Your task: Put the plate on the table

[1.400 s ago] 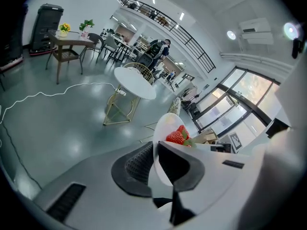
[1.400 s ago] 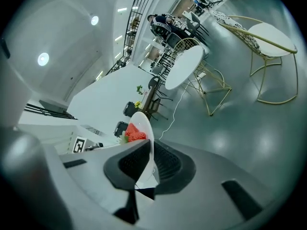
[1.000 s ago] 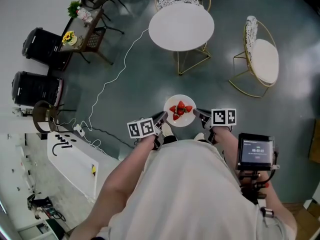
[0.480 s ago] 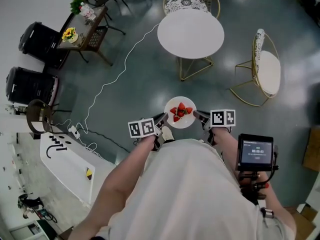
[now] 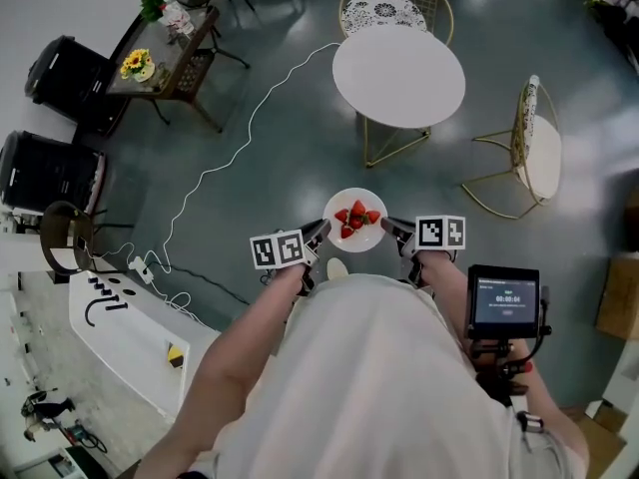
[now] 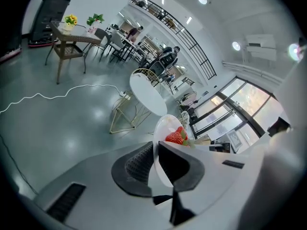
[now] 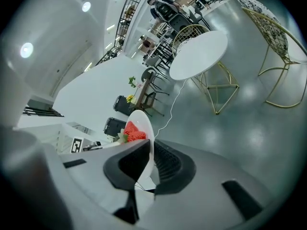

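Observation:
A white plate (image 5: 359, 236) with several red strawberries (image 5: 356, 217) hangs in the air in front of the person, over the floor. My left gripper (image 5: 318, 234) is shut on the plate's left rim, and my right gripper (image 5: 389, 229) is shut on its right rim. In the left gripper view the plate (image 6: 165, 128) stands edge-on between the jaws of the left gripper (image 6: 156, 163), a strawberry (image 6: 176, 136) above them. The right gripper view shows the plate (image 7: 144, 123) pinched the same way by the right gripper (image 7: 151, 163). The round white table (image 5: 398, 76) stands ahead, apart from the plate.
Gold wire chairs stand behind the table (image 5: 391, 6) and to its right (image 5: 535, 144). A white cable (image 5: 226, 153) snakes across the grey floor. A small wooden side table (image 5: 160, 53) with flowers and two black cases (image 5: 50, 173) sit at the left. A screen (image 5: 504, 299) hangs at the person's right.
The person has walked forward with the plate held in both grippers. The round table has come nearer and shifted to the right in the head view.

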Demonstrator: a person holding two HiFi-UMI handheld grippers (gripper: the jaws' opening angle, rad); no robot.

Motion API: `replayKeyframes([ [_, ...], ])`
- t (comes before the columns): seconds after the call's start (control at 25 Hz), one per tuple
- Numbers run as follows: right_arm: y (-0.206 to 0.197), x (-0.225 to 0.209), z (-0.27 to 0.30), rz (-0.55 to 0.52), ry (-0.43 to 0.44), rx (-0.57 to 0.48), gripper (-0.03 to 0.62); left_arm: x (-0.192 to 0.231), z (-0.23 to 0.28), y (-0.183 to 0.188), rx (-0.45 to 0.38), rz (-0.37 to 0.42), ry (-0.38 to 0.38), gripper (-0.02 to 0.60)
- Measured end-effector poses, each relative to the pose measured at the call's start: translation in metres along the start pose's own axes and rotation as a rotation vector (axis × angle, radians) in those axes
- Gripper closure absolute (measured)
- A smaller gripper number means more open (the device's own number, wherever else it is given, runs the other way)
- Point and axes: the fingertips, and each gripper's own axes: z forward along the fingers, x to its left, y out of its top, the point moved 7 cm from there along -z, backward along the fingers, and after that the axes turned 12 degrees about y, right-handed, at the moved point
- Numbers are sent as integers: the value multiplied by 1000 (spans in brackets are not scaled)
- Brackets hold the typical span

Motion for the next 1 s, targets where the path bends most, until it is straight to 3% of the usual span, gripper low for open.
replayKeyframes([
  [0.16,1,3,9,-10,0,10,560,8,-4,1,-8,-12,4,543],
  [0.32,6,33,78,-16,-13,19,560,67,-32,37,-14,-27,-6,541],
  [0.48,7,43,113,-25,-11,25,560,97,-44,52,-29,-33,1,541],
  [1.0,21,51,167,-36,12,102,560,139,-58,68,-67,-122,38,541],
])
